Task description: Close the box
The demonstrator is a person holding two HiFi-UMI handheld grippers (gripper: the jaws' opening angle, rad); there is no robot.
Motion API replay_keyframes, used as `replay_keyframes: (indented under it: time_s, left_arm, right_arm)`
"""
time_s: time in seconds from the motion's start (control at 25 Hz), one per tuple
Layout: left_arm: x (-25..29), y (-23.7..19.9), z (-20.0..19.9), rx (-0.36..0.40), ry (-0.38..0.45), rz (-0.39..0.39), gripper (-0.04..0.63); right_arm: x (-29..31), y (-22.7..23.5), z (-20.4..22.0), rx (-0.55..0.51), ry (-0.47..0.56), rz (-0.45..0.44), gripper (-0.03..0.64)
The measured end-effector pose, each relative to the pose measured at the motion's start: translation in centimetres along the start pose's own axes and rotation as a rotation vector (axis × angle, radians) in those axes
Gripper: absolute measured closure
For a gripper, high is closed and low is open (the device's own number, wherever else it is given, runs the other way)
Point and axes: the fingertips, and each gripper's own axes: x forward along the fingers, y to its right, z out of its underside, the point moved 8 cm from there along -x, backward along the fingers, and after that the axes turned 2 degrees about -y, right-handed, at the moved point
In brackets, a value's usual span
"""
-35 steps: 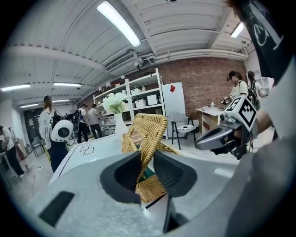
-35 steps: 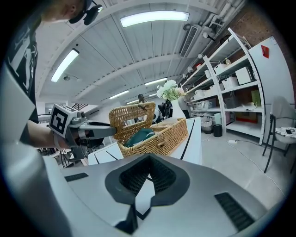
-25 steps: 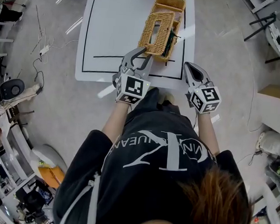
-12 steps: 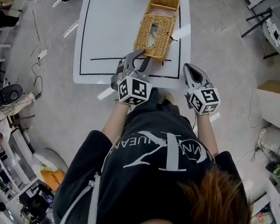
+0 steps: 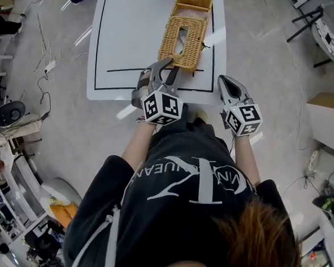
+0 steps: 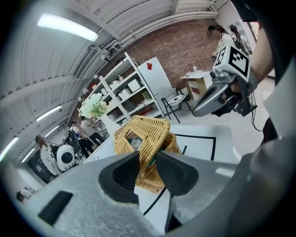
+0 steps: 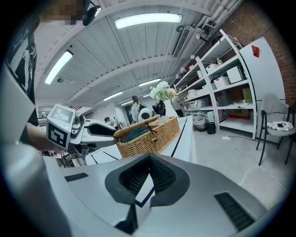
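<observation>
I had the left gripper apparently pinching the lid edge, jaws just eased wider | right gripper closed, empty | basket judged light, stiff; rim best hold.

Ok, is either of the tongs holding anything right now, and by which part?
The left tongs grip the wicker lid by its near edge, though they have just been opening slightly. The right tongs are shut and empty.

The box and its lid are showing rough, matt woven wicker, honey-tan. The bench is looking smooth and white, faintly glossy under black lines. The right gripper is showing a matt grey plastic shell, its jaws faced with dark ribbed pads.
</observation>
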Motion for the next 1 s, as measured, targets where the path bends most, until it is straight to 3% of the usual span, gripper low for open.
replay_keyframes:
  time_s: [0.56,1.0]
  left_arm:
    - [-0.3,0.7,0.6,-0.010,-0.028,0.005,0.463]
    - [-1.8,-0.6,2.1,-0.159,0.002,-0.024,0.497]
  right_arm:
    - [0.4,-0.2,0.3,-0.004,-0.012,-0.024,0.618]
    - [1.9,-1.0,-0.7,-0.036,-0.011,-0.076,0.618]
